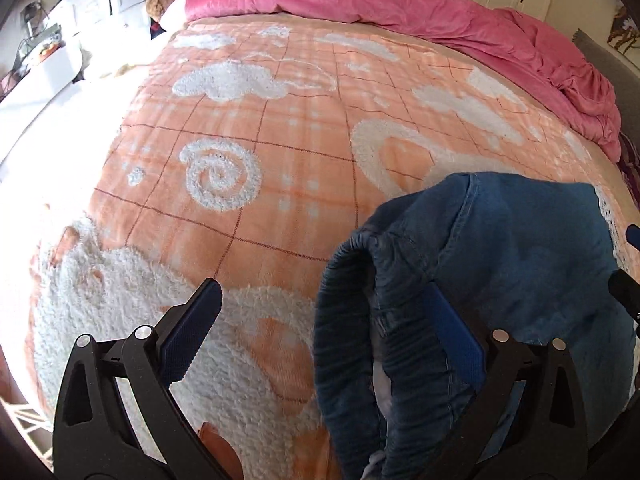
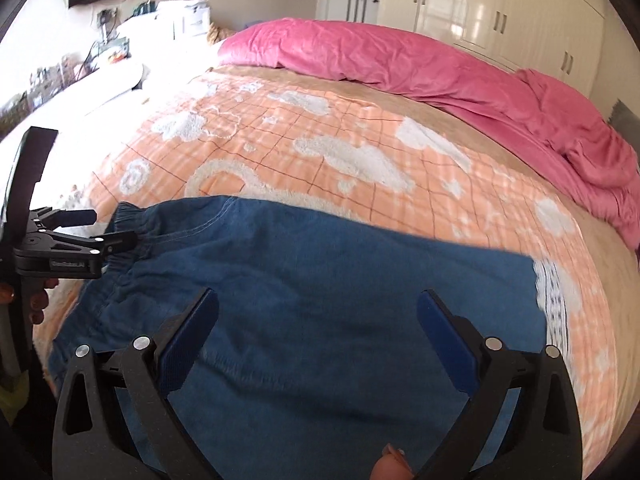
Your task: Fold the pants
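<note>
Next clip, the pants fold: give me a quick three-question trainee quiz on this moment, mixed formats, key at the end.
1. True or false: the right gripper is clamped on the pants.
2. Which part of the pants lies at the left gripper? A) hem B) elastic waistband C) pocket
3. Fill in: the pink duvet lies bunched along the ___ edge of the orange blanket.

Key: 1 false, both grippers stand open; 2 B; 3 far.

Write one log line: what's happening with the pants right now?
pants: on bed | left tool: open at waistband | right tool: open over pants
</note>
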